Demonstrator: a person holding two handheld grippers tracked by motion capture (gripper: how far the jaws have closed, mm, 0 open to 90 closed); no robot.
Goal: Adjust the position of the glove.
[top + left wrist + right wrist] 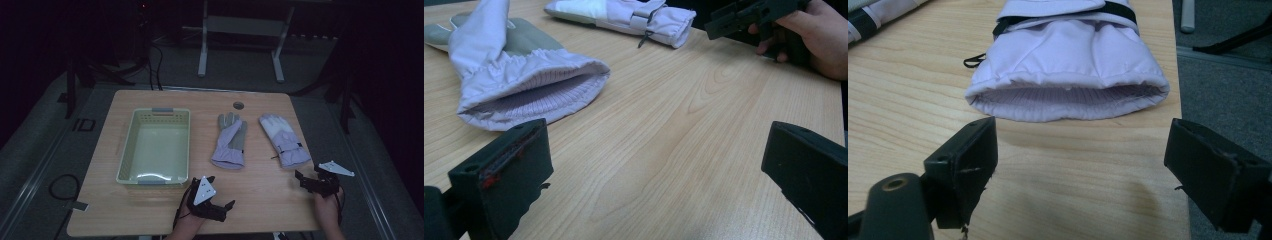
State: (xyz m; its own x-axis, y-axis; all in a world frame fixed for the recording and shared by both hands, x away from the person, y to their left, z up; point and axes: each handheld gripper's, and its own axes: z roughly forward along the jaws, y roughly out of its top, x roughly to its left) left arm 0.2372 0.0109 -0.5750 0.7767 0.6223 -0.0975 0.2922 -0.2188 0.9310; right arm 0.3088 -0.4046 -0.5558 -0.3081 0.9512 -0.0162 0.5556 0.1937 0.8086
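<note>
Right gripper (306,181): jaws wide apart, empty, at the table's 4 o'clock corner, aimed at the open cuff of the right glove (281,139) just beyond.

Left gripper (220,206): jaws wide apart, empty, at 6 o'clock near the front edge.

Left glove (229,141): palm up at table centre, cuff toward the person.

Basket (130,150): pale green, at 9 o'clock, nothing inside.

Table (260,195): light wood.

Status, judged: nothing grasped yet; both gloves remain to be picked up, probably for the basket.
</note>
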